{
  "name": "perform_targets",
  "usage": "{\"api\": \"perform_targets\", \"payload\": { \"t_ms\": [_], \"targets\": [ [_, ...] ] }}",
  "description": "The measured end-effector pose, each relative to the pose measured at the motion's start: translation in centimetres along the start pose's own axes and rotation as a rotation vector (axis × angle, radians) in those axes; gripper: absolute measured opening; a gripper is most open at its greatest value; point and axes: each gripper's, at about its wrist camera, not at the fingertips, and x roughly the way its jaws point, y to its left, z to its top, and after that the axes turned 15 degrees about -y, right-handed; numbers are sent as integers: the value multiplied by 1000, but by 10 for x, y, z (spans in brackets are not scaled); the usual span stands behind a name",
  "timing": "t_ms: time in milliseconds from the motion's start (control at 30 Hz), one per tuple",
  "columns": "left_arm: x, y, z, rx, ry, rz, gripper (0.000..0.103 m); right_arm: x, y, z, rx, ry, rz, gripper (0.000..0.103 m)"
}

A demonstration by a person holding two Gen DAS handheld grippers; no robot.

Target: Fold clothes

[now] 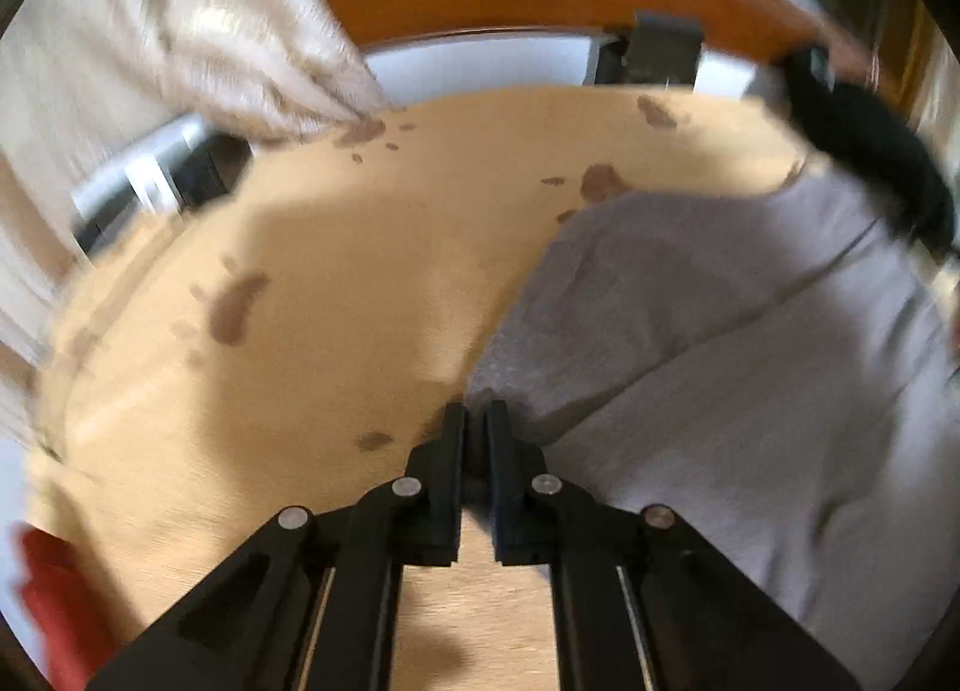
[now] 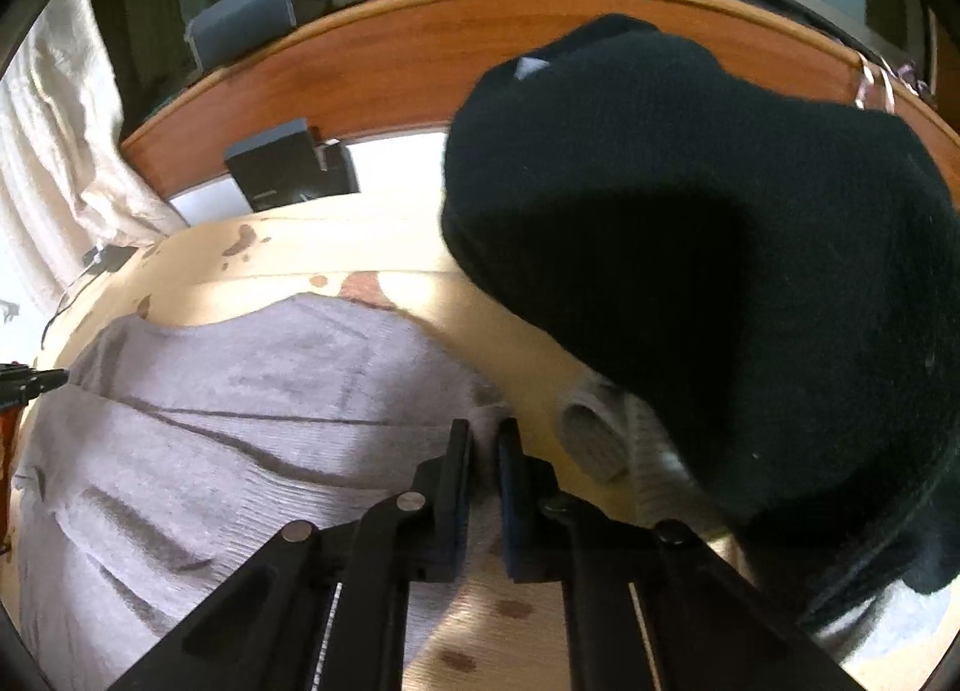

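We see one table (image 1: 336, 295), pale wood with a scatter of dark stains, and behind it one orange-brown board (image 2: 372, 67) running along its far side.

On the table lie the clothes. We count one grey garment (image 2: 240, 403), spread flat with a few creases and taking up most of the near surface; in the left view it (image 1: 720, 343) fills the right half of the table. We count one black fleece (image 2: 708, 247), bunched in a heap at the right of the right view, touching the table's far edge; the left view shows it blurred at the far right (image 1: 864, 151). One cream cloth (image 1: 180, 31) hangs at the upper left, its lower corner touching the table. One small ribbed cuff (image 2: 591, 439), pale grey, pokes out from under the fleece, just beside the right gripper.

One red thing (image 1: 54, 601) shows at the lower left edge; we cannot tell what it is. Two dark boxes (image 2: 288, 169) sit by the board.

We hold two grippers. The left gripper (image 1: 477, 421) has its fingers together, clamped on the grey garment's corner. The right gripper (image 2: 485, 439) has its fingers together too, pinching the garment's edge.
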Motion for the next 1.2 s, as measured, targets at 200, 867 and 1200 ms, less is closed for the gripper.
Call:
{"api": "perform_targets", "payload": {
  "t_ms": [200,867,1200],
  "targets": [
    [3,-9,2,108,-4,102,12,6,10,1,-82,19,-55,10],
    [-76,-95,-21,132,-89,-125,84,-67,98,-27,-187,-1,120,64],
    [-61,-69,-49,-56,-1,-128,97,-62,102,-54,-293,94,120,64]
  ]
}}
